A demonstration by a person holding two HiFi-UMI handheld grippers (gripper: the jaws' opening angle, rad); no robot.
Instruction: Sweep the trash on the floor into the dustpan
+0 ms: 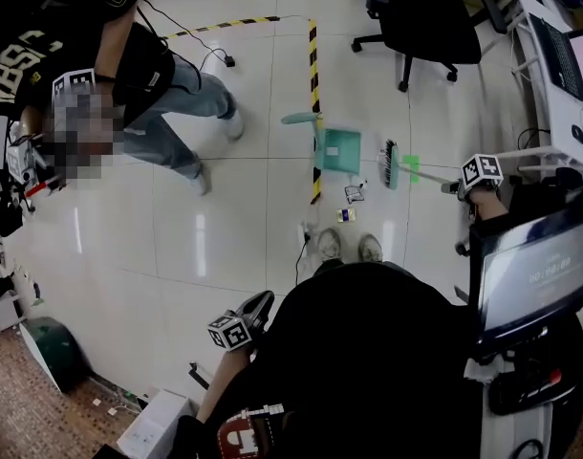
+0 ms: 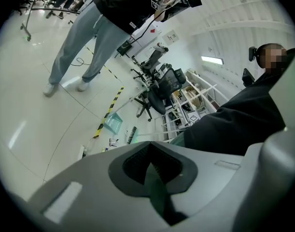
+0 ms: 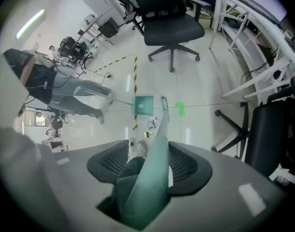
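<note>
On the floor (image 1: 234,228) we noted the dustpan (image 1: 339,149) lying unheld, the broom (image 1: 390,163) head just beside it, trash (image 1: 355,193) nearer our feet (image 1: 347,247). The right tool (image 3: 146,178) gripped the broom handle; the left tool (image 2: 150,170) was closed, empty. We judged a sweep could shove the loose dustpan away, scattering trash.

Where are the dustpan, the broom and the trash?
dustpan (image 1: 340,151): head view, middle of its tray.
broom (image 1: 390,164): head view, its bristle head.
trash (image 1: 355,194): head view, the pale crumpled piece.
</note>
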